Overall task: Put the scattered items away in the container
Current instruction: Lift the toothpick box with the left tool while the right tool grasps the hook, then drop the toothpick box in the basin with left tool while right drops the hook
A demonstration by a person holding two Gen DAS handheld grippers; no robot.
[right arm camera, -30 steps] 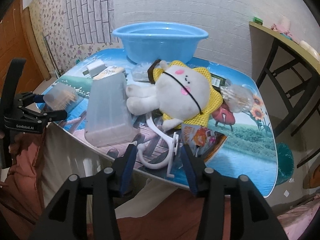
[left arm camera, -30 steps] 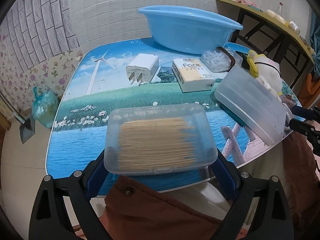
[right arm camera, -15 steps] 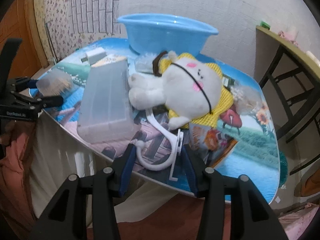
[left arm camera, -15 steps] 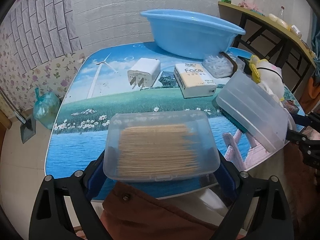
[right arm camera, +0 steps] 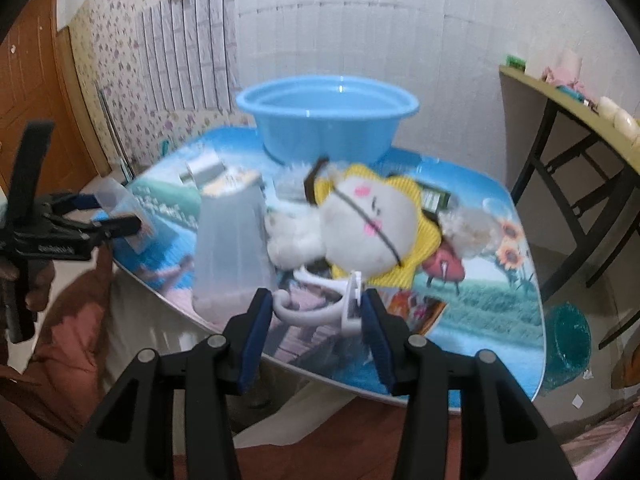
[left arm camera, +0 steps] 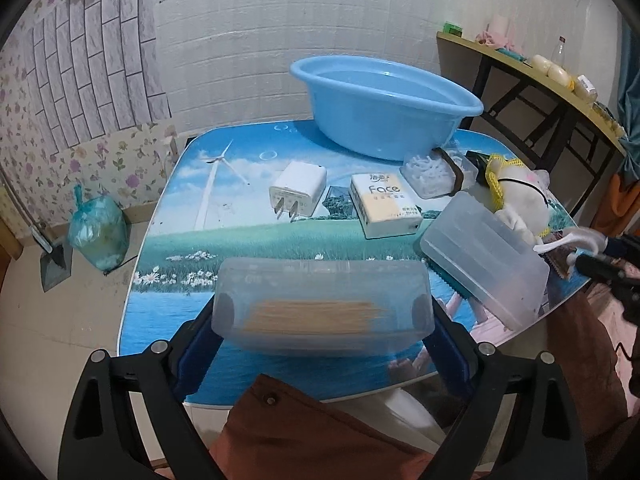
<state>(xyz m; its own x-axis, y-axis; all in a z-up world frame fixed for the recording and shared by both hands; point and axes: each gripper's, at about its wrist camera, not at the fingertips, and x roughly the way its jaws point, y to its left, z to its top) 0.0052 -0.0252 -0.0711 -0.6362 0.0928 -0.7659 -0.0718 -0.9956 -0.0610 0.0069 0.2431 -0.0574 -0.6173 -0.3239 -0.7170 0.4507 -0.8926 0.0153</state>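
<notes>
My left gripper [left arm camera: 322, 316] is shut on a clear plastic toothpick box [left arm camera: 322, 306] and holds it above the table's near edge. My right gripper [right arm camera: 316, 308] is shut on a white plastic hook [right arm camera: 320, 308], lifted just above the table in front of the plush toy [right arm camera: 360, 228]. The blue basin [left arm camera: 384, 108] stands at the back of the table; it also shows in the right wrist view [right arm camera: 326, 120]. A white charger [left arm camera: 298, 194], a tissue pack [left arm camera: 386, 204], a cotton swab box [left arm camera: 432, 170] and a frosted plastic box [left arm camera: 484, 264] lie on the table.
The table [left arm camera: 192, 248] has a printed landscape top. A snack packet [right arm camera: 416, 306] and a clear wrapper [right arm camera: 472, 228] lie right of the plush. A dark-legged side table [right arm camera: 568, 128] stands to the right. A green bag [left arm camera: 98, 236] and a dustpan [left arm camera: 54, 264] sit on the floor to the left.
My left gripper has lifted and tilted the toothpick box so it shows edge-on. My right gripper has raised the white hook off the table toward the plush.
</notes>
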